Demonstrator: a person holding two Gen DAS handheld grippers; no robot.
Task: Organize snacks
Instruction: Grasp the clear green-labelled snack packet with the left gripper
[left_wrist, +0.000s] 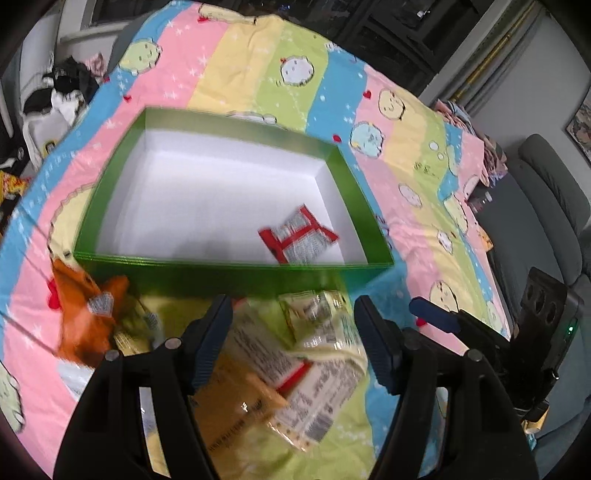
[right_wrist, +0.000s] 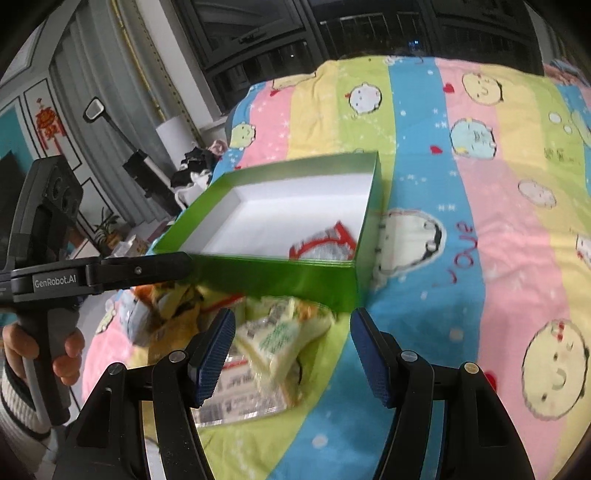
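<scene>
A green box (left_wrist: 229, 275) with a white inside sits on the bedspread; one red-and-silver snack packet (left_wrist: 299, 240) lies in its right near corner. In front of the box is a heap of snacks: an orange packet (left_wrist: 88, 317), pale green-and-white packets (left_wrist: 321, 328) and a tan packet (left_wrist: 236, 402). My left gripper (left_wrist: 295, 343) hangs open over the heap, the packets below its fingers. My right gripper (right_wrist: 291, 350) is open too, above a pale packet (right_wrist: 280, 339). The box (right_wrist: 273, 275) and its red packet (right_wrist: 325, 243) lie just beyond it.
The striped cartoon bedspread (right_wrist: 480, 258) runs wide to the right of the box. My left gripper (right_wrist: 177, 267) crosses the box's near left corner, a hand (right_wrist: 66, 350) on its grip. Dark clothes (left_wrist: 62, 92) lie beyond the bed's left edge; a grey chair (left_wrist: 546, 192) stands right.
</scene>
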